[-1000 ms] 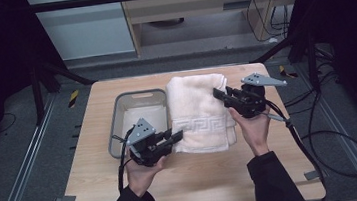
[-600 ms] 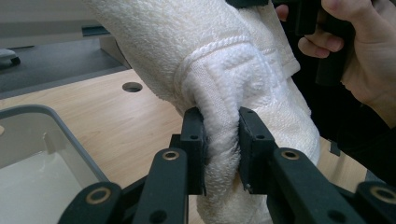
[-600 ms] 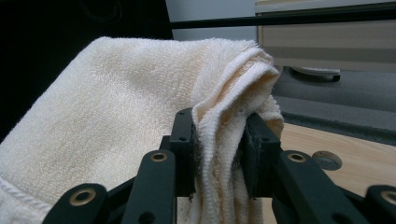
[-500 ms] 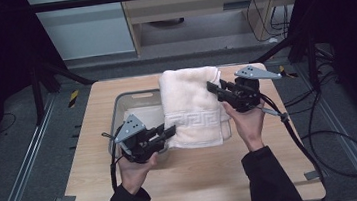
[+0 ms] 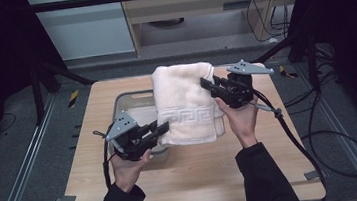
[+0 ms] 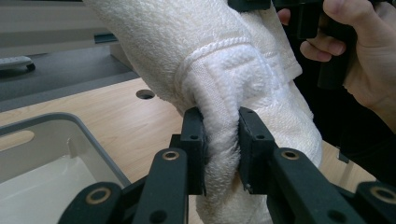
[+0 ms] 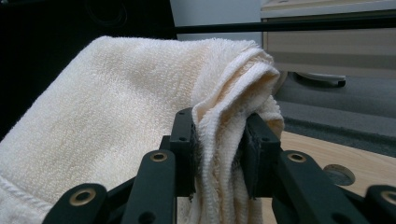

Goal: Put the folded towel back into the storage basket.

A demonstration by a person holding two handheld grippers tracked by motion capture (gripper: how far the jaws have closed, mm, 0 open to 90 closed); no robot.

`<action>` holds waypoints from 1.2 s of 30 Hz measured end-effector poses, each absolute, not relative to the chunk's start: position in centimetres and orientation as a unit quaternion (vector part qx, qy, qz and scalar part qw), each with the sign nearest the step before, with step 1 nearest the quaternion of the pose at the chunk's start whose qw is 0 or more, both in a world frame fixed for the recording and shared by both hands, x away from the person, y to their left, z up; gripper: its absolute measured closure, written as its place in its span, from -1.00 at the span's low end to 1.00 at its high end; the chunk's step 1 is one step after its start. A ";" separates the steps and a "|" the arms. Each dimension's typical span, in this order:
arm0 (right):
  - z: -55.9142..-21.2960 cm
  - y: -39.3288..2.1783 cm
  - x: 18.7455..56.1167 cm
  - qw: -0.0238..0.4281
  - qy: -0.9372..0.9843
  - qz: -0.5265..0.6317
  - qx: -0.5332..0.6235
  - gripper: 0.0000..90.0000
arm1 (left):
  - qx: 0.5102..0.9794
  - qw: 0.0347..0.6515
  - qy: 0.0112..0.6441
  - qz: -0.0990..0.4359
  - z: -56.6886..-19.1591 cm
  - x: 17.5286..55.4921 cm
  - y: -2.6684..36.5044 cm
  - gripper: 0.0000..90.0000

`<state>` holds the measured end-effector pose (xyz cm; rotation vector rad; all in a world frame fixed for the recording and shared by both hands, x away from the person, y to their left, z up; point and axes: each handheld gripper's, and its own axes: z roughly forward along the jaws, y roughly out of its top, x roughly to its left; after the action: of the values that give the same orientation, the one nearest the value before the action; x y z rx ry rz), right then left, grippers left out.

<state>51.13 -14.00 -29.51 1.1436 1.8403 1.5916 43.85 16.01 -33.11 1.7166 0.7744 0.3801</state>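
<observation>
We've got the wooden table [image 5: 195, 184] w/ a grey bin [image 5: 125, 102] on it. Folded cream towel [image 5: 186, 99] hangs lifted btwn both claws, partly over the bin. Left gripper [image 5: 163, 128] clenched on its near corner, right gripper [image 5: 206, 84] clenched on the far edge.

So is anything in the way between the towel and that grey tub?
Nothing visible. Both grippers, left and right, pinch the folded cream terry towel, lifted beside the open grey plastic tub; its visible part holds nothing.
</observation>
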 end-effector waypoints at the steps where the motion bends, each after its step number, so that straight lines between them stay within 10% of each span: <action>1: -29.5 -13.9 51.2 0.225 0.667 0.577 0.414 0.54 | 0.732 0.573 0.331 0.163 -33.1 43.9 16.2 0.64; 36: -28.3 -6.3 53.3 0.213 0.687 0.583 0.378 0.53 | 0.700 0.578 0.373 0.190 -32.5 43.4 23.0 0.64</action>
<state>53.32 -6.28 -28.35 1.0506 1.9074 1.6175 43.39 23.01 -32.52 1.6387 0.8721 0.4452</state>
